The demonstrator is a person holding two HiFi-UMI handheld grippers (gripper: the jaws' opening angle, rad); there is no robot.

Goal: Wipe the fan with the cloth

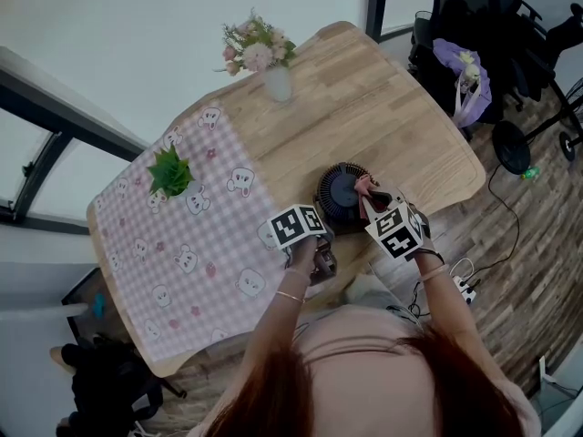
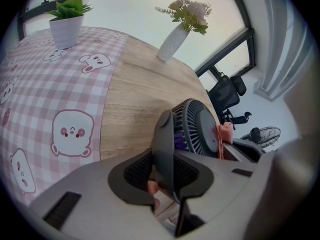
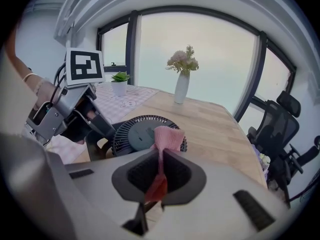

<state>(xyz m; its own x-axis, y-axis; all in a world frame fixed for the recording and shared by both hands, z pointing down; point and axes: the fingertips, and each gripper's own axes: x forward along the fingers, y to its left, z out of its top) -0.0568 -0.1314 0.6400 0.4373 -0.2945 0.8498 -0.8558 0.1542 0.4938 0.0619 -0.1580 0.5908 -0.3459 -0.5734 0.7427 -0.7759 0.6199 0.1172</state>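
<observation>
Fan (image 1: 339,190) base hidden behind left gripper (image 2: 164,173), which clamps its dark plastic stand (image 2: 162,141); right gripper (image 3: 160,178) pinches pink knit cloth (image 3: 168,136) against the round ribbed grille (image 3: 121,140)

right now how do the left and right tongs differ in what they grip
The left tongs clamp the dark frame of the fan; the right tongs clamp the pink cloth. The left tongs sit at the fan's edge, the right tongs at its front grille. Both are shut.
</observation>
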